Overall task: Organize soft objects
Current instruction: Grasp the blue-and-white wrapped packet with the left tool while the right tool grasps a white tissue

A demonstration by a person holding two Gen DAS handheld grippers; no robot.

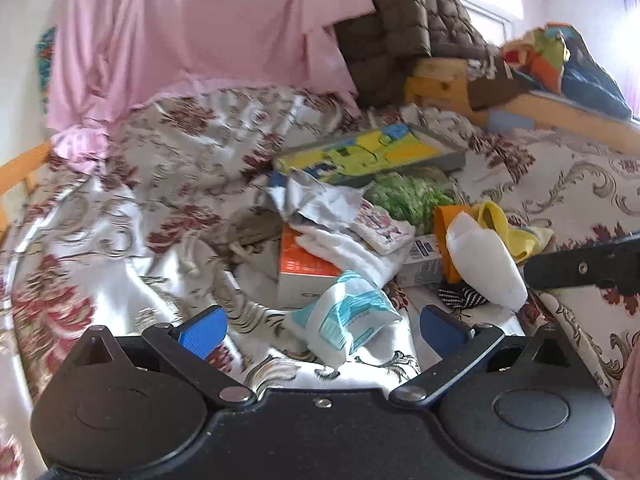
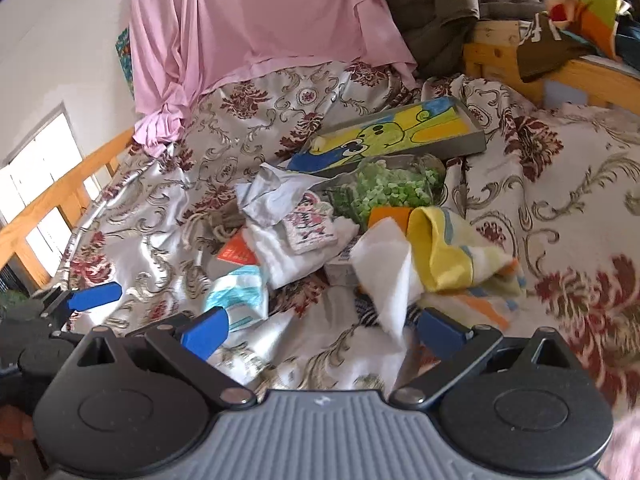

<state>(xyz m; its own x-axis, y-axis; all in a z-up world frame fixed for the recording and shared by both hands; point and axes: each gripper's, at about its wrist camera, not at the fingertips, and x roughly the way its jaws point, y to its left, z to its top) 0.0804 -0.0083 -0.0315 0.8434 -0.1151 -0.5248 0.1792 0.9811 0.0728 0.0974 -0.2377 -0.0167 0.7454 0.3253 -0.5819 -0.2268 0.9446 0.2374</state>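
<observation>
Both wrist cameras look down close over the floral bedspread (image 1: 168, 168), sharing the yellow picture tray (image 2: 396, 132) and clutter before it.

Bright daylight, motion blur (left wrist worse), fisheye-bent edges.

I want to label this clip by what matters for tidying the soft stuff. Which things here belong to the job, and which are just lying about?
For the job:
white cloth
yellow striped cloth
white towel
green fluffy item

Lying about:
orange box
picture tray
teal-printed packet
pink sheet
</observation>
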